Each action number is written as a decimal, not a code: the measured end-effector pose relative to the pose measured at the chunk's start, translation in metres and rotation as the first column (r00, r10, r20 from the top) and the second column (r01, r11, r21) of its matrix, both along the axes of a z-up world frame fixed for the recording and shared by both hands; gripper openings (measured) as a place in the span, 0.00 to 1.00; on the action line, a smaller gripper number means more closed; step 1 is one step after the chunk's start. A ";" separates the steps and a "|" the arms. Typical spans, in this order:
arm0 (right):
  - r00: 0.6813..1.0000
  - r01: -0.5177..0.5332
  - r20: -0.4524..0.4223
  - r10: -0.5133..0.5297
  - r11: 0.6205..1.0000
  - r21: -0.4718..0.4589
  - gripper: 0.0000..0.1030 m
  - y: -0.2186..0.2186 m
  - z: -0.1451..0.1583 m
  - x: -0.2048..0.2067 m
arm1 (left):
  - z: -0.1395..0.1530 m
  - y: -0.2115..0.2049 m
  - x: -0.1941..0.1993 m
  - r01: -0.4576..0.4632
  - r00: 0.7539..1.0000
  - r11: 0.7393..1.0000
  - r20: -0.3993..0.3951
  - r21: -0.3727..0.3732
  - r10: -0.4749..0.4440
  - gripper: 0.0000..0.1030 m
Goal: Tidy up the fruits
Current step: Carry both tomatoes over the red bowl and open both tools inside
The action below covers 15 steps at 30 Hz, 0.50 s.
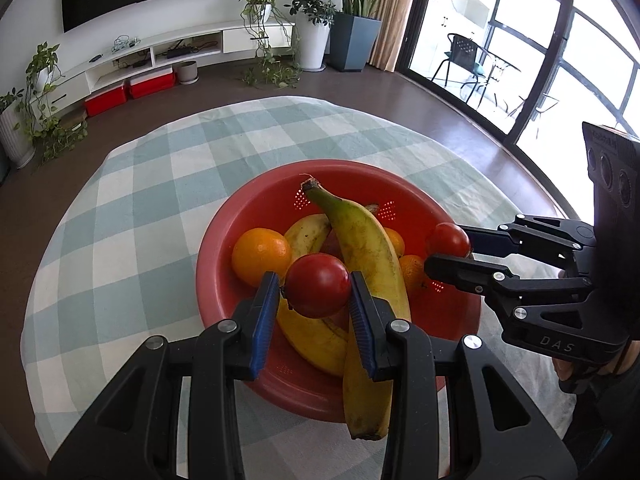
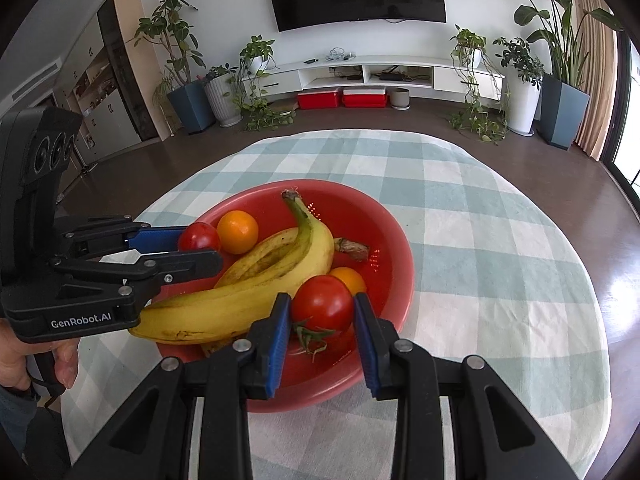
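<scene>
Left gripper (image 1: 314, 298): blue pads clamped on a red tomato (image 1: 318, 290), one pad on each side, stem end toward the left pad. The tomato is held above the near half of the red bowl (image 1: 224, 240), over the bananas, not resting on them as far as the left wrist view shows.

Right gripper (image 2: 322, 312): also clamped on a tomato (image 2: 323, 302), a second one, its green stem (image 2: 310, 336) hanging down at 6 o'clock. It sits over the bowl's right half, just in front of a small orange (image 2: 352, 278).

Cross-check: in the left wrist view the right gripper (image 1: 450, 252) comes in from 3 o'clock with its tomato (image 1: 448, 239) pinched at the tips above the bowl's right rim. In the right wrist view the left gripper (image 2: 200, 246) comes in from 9 o'clock with its tomato (image 2: 199, 236) over the bowl's left rim.

Bowl contents: two bananas. The longer banana (image 1: 360, 248) has its stem at 12 o'clock, and its far end hangs over the near rim at 6 o'clock. The second banana (image 1: 306, 236) lies under it, crossing to the left. A large orange (image 1: 261, 256) sits at 9 o'clock of the bowl, touching the second banana. The small oranges lie at 3 o'clock, partly hidden by the long banana.

The bowl stands near the middle of a table with a pale green and white checked cloth (image 1: 140, 208). A hand (image 2: 24, 360) holds the left gripper's handle at the 8 o'clock edge of the right wrist view.
</scene>
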State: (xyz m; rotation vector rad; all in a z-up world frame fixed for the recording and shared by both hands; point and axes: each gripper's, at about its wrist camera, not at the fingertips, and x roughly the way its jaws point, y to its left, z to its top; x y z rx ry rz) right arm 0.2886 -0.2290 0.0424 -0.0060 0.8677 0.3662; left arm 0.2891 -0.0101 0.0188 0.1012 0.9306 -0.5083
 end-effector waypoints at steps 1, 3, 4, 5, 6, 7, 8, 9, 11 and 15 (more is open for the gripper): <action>1.000 0.000 -0.001 0.000 1.000 -0.007 0.33 0.001 -0.002 0.001 | -0.002 -0.001 0.001 0.000 1.000 1.000 -0.001 0.005 0.000 0.32; 1.000 -0.008 0.003 0.008 1.000 -0.013 0.33 0.002 -0.006 0.001 | -0.007 -0.003 0.005 -0.001 1.000 1.000 -0.005 0.012 0.001 0.32; 1.000 -0.015 0.007 0.015 1.000 -0.016 0.33 0.003 -0.007 0.001 | -0.009 -0.004 0.006 0.002 1.000 1.000 -0.010 0.013 -0.002 0.32; 1.000 -0.019 0.010 0.019 1.000 -0.021 0.33 0.004 -0.008 0.000 | -0.010 -0.005 0.006 0.003 1.000 1.000 -0.010 0.013 -0.003 0.32; 1.000 -0.022 0.014 0.022 0.999 -0.026 0.33 0.005 -0.008 0.000 | -0.011 -0.005 0.007 0.000 1.000 1.000 -0.009 0.010 0.000 0.32; 1.000 -0.025 0.018 0.025 0.999 -0.029 0.33 0.006 -0.009 0.000 | -0.011 -0.005 0.008 -0.002 1.000 1.000 -0.010 0.010 0.002 0.32; 0.999 -0.027 0.022 0.028 0.999 -0.031 0.33 0.006 -0.009 -0.001 | -0.012 -0.006 0.008 -0.002 1.000 1.000 -0.011 0.009 0.002 0.32; 0.999 -0.030 0.025 0.031 0.999 -0.033 0.33 0.007 -0.009 -0.002 | -0.012 -0.006 0.008 -0.001 1.000 1.000 -0.010 0.010 0.002 0.32; 0.999 -0.032 0.028 0.033 0.999 -0.033 0.33 0.007 -0.009 -0.003 | -0.012 -0.006 0.009 -0.002 1.000 1.000 -0.009 0.012 0.002 0.32; 0.999 -0.035 0.036 0.036 0.999 -0.026 0.34 0.006 -0.010 -0.004 | -0.012 -0.006 0.009 -0.010 1.000 1.000 -0.009 0.016 0.010 0.36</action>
